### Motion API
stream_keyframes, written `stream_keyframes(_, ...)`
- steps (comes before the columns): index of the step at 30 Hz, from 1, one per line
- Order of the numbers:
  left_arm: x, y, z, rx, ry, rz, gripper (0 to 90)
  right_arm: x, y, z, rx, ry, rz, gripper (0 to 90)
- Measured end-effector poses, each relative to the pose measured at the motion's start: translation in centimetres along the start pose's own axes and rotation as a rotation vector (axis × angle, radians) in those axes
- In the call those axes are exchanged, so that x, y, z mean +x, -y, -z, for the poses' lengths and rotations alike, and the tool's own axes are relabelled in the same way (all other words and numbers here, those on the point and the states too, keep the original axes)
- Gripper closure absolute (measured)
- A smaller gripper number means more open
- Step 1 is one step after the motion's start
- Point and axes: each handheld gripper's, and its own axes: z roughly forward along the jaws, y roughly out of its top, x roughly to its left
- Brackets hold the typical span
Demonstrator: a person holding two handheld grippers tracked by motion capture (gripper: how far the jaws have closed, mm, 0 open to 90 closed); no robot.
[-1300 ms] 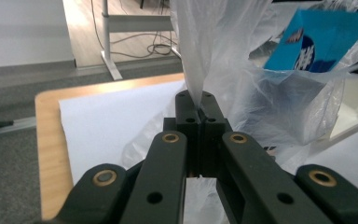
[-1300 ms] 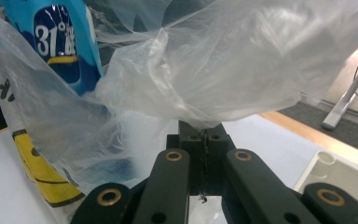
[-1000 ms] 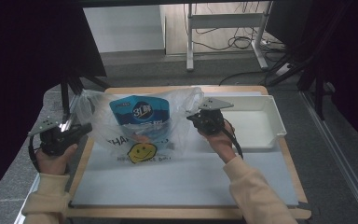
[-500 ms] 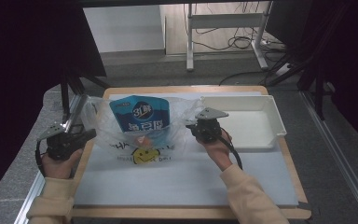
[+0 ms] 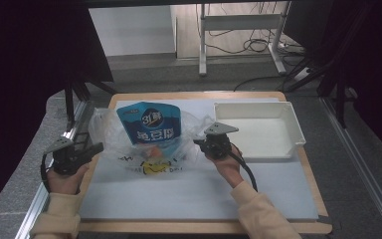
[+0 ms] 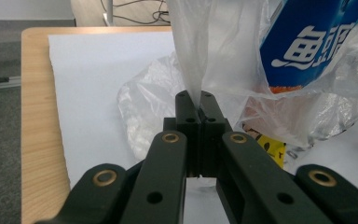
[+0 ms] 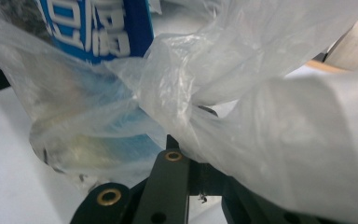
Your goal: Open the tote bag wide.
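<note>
Between the two hand-held grippers, a thin clear plastic bag (image 5: pixel 144 144) sits on the pale mat (image 5: pixel 199 194) that covers the wooden surface (image 5: pixel 298 226), toward its far left part. Inside the bag a blue snack pouch (image 5: pixel 151 127) with white lettering stands tilted, its top leaning toward the far edge, and something orange and yellow lies low in the bag beneath it; a yellow smiley print shows on the bag's near side.

At the bag's left edge the left hand-held gripper (image 5: pixel 97 147) has its black jaws pressed together on a gathered strip of the plastic; in the left gripper view the film rises straight out of the closed jaw tips (image 6: pixel 196 100). On the other side the right hand-held gripper (image 5: pixel 199 142) is likewise clamped on the bag's right edge, and in the right gripper view the bunched film (image 7: pixel 177 98) drapes over its jaws and hides their tips.

Just right of the bag a white rectangular tray (image 5: pixel 298 134) rests on the surface, near the right hand (image 5: pixel 229 167).
</note>
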Motion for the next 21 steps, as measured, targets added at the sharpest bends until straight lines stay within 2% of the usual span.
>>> stream_keyframes(4,0.0,0.2,-0.2,0.01,-0.005,-0.004,89.6,-0.2,0.8,-0.4,0.028,-0.003,-0.004,88.8)
stream_keyframes(21,0.2,1.7,-0.7,0.051,-0.008,0.003,89.6,-0.5,1.9,-0.7,0.06,0.001,-0.021,88.8)
